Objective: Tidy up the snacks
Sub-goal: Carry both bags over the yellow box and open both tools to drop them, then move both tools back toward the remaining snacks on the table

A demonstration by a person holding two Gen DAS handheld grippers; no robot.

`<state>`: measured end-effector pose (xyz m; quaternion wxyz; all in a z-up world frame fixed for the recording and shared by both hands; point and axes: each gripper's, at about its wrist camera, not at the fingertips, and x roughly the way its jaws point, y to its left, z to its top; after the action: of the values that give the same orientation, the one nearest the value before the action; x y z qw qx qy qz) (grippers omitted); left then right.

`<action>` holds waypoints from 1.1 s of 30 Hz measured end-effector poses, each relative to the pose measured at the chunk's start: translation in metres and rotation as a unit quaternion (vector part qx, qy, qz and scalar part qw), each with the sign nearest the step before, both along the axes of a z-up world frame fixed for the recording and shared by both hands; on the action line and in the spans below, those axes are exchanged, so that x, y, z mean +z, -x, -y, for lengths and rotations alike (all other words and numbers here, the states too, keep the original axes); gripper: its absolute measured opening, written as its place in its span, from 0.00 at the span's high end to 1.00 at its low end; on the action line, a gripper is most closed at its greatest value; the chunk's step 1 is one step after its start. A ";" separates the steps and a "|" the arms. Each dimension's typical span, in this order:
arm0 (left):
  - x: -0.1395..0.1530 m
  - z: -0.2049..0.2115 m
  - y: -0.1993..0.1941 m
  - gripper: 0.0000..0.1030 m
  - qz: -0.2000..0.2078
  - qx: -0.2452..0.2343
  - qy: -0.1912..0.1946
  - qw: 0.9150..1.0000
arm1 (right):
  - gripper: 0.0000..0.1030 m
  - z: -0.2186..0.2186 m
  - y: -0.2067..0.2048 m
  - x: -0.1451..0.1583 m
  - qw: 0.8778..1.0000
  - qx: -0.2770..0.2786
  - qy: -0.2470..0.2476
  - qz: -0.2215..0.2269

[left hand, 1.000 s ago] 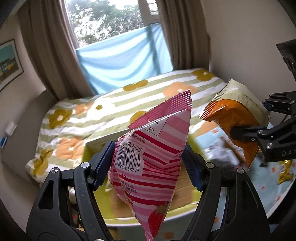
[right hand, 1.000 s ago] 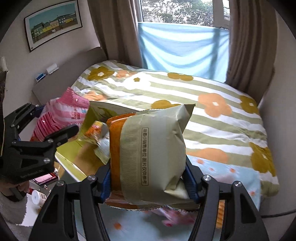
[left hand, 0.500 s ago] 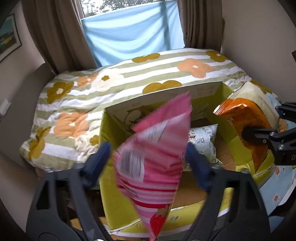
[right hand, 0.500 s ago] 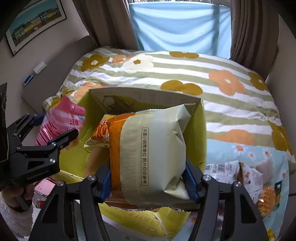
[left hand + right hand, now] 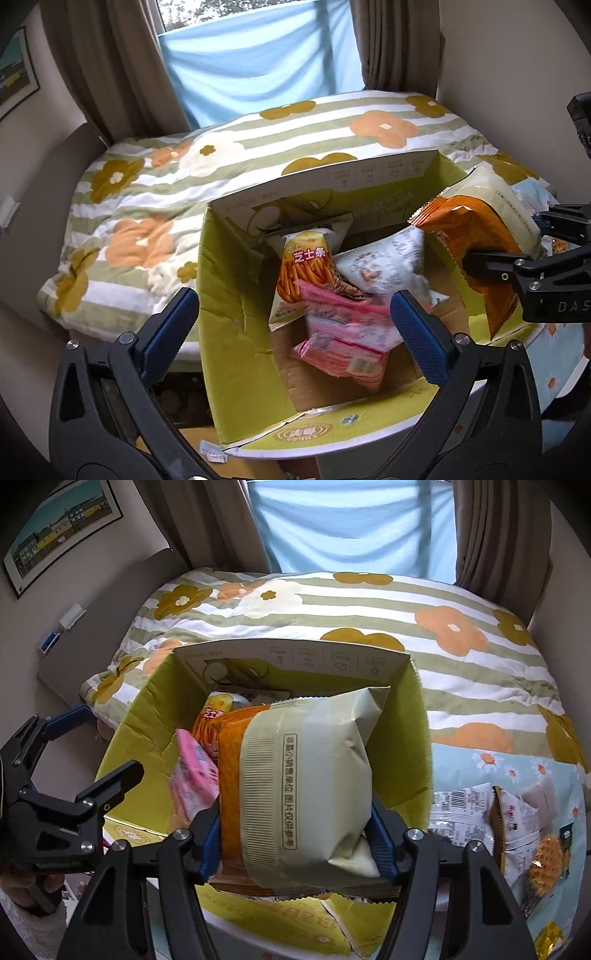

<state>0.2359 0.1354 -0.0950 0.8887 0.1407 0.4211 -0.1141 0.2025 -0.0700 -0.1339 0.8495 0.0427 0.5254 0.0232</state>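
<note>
Left gripper (image 5: 293, 317): jaws wide, empty above my dropped pink packet (image 5: 341, 341) in box (image 5: 236, 332); right gripper (image 5: 295, 845): jaws opening around orange-and-beige bag (image 5: 306, 775).

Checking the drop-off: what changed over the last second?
The left gripper opened and let go of the pink bag, which fell into the box. The right gripper, lowered over the box, still has the orange bag between its opening jaws.

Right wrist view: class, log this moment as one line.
left tongs: open | right tongs: opening around orange-and-beige snack bag | pink striped packet: in yellow-green cardboard box
</note>
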 end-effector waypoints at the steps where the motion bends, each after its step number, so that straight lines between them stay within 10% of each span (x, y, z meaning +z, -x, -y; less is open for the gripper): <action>1: 0.000 -0.001 0.000 0.00 0.000 0.002 -0.001 1.000 | 0.23 0.000 0.000 0.000 1.000 -0.003 -0.004 0.005; 3: -0.001 -0.002 0.002 0.00 -0.002 0.005 -0.003 1.000 | 0.00 0.000 0.004 0.002 0.999 -0.009 -0.009 0.030; 33: 0.028 0.070 0.036 0.00 0.014 -0.049 0.038 0.998 | 0.00 0.056 0.079 0.074 0.993 -0.062 0.037 0.095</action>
<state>0.2002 0.0649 -0.0675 0.8925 0.1286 0.3967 -0.1717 0.1237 -0.1256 -0.0597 0.8964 0.0413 0.4390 -0.0446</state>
